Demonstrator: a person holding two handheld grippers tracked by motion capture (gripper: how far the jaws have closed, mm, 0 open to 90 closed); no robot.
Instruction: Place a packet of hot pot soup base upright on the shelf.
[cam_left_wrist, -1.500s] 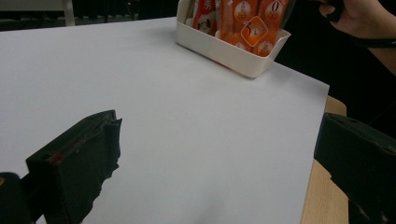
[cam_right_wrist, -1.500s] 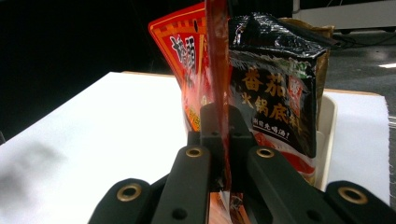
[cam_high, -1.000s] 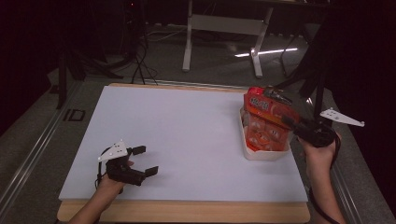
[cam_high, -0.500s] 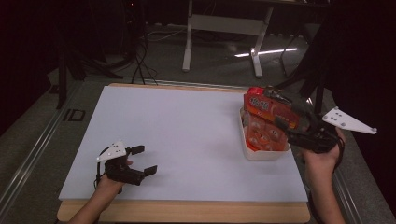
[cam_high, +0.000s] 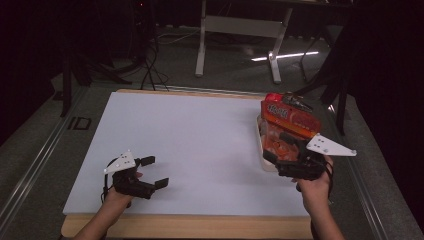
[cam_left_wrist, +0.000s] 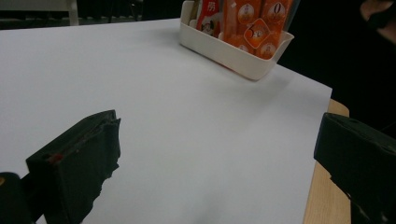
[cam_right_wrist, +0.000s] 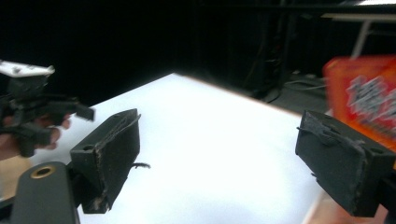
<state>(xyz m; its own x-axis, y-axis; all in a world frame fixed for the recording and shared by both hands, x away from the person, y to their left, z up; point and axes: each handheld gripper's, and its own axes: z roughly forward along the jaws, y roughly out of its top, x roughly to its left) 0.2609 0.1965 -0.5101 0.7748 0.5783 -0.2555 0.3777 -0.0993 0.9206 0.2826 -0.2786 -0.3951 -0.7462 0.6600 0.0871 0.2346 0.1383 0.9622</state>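
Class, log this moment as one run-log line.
left tool: open, empty | right tool: just opened, empty, beside tray | orange packet: standing in tray

Dim room, bright table, motion blur

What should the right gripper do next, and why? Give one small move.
Probably draw the right gripper a little further back from the tray. Its jaws have just been opening and stand wide with nothing between them, and the orange packet leans in the tray on its own, so the drop looks done. The left gripper waits open over the white table.
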